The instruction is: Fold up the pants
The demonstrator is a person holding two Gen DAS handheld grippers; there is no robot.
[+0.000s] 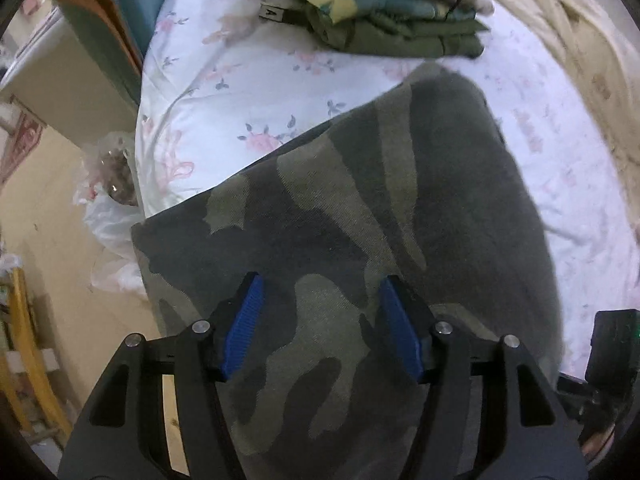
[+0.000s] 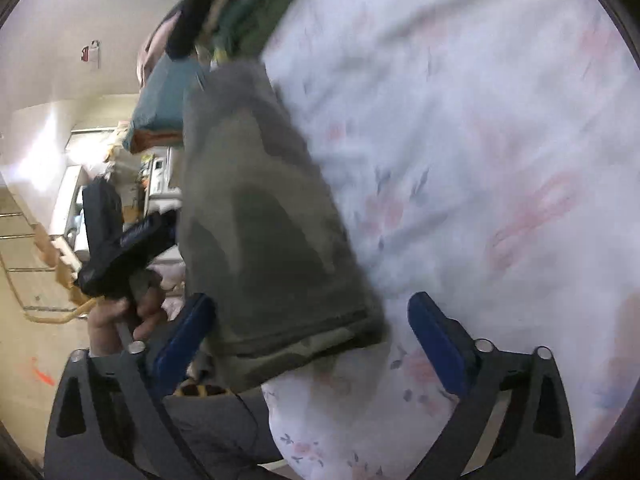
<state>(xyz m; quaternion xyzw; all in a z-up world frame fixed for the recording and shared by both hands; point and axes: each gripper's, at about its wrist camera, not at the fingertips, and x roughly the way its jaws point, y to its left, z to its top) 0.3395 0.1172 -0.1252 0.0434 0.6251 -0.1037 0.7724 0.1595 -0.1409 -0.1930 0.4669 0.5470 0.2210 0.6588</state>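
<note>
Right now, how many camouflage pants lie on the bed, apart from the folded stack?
1: the camouflage pants lie on the floral sheet, reaching its near edge under the open left gripper. The stack may hide others.

— Beyond the camouflage pants (image 1: 360, 208)?
— Bare floral sheet (image 1: 224, 92), passable up to a stack of folded clothes (image 1: 384, 16).
— Right side?
— Rumpled cream blanket (image 1: 576, 52). Left, the bed's edge, plastic bags (image 1: 108, 208) below.

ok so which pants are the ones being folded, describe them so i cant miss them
Start at the bed's white floral sheet. A stack of folded clothes sits at its far end; the camouflage pants lie nearer, alone, hanging over the bed's edge, the only loose green-and-grey camouflage piece.
</note>
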